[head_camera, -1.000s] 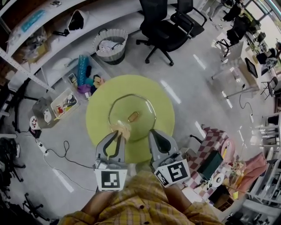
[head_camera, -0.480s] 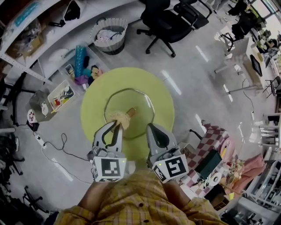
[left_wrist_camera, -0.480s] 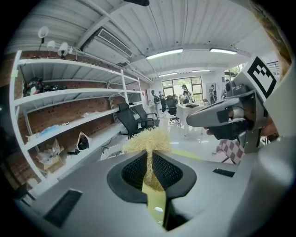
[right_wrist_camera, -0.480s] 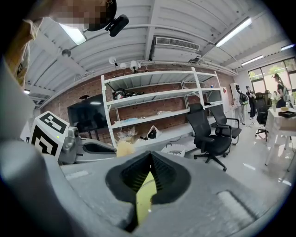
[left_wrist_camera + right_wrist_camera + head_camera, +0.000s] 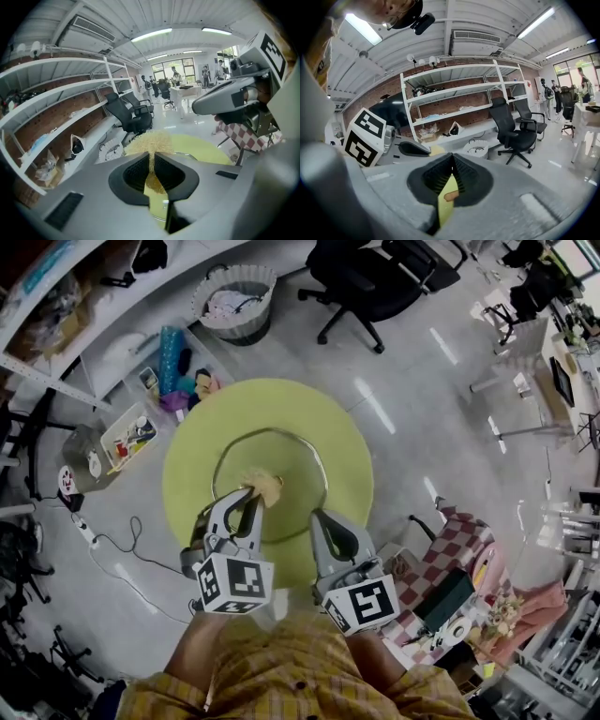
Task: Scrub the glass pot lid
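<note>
Clear glossy glass pot lid (image 5: 292,474) (thin metal rim), coarse fibrous scrubber (image 5: 262,487), matt yellow-green table (image 5: 349,457)

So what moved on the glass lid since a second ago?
The left gripper slid the scrubber from the near rim of the glass lid in toward its middle, still shut on it. The right gripper stayed shut and empty by the near rim, and the lid stayed on the green table.

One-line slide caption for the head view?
Left hand-held gripper holds a scrub pad over the glass lid; right hand-held gripper shut beside it.
</note>
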The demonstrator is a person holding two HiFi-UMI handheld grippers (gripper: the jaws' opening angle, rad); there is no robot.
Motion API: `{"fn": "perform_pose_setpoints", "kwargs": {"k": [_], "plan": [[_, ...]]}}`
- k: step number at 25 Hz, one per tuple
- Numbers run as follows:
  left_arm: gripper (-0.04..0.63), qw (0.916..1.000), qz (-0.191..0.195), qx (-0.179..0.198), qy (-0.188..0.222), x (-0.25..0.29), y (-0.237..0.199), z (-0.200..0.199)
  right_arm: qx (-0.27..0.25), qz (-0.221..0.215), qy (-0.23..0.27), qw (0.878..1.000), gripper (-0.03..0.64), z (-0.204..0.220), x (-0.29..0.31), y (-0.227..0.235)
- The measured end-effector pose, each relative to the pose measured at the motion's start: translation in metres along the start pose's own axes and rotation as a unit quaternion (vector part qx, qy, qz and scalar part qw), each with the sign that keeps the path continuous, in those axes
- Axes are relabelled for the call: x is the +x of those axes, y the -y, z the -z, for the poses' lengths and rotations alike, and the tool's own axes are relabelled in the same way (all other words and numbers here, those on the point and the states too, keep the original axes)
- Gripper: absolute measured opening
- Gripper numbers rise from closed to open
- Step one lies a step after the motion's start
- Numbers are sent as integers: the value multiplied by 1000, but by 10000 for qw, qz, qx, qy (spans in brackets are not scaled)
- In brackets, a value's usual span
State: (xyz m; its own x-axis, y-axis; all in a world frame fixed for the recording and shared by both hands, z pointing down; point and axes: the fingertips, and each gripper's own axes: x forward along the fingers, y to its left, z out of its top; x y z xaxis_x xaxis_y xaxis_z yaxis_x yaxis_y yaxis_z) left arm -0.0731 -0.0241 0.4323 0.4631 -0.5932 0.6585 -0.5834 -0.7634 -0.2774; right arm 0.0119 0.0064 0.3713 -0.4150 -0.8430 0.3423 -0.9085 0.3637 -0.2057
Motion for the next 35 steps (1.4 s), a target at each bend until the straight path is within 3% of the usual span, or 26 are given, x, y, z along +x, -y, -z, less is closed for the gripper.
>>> {"fn": "perform_pose_setpoints", "kwargs": {"k": [8,22,35], "plan": [[38,9973,210,424,-563,49,-1,5,20,-150,-220,9996,-2,21,28,14],[38,9803,783,1285,-1278,128,5,53,239,-193,-579,9978,-2,61,54,30],[37,9720,1149,1166,-1687,172,23,90,241,-326,-821,9958,-3,83,69,27]]}}
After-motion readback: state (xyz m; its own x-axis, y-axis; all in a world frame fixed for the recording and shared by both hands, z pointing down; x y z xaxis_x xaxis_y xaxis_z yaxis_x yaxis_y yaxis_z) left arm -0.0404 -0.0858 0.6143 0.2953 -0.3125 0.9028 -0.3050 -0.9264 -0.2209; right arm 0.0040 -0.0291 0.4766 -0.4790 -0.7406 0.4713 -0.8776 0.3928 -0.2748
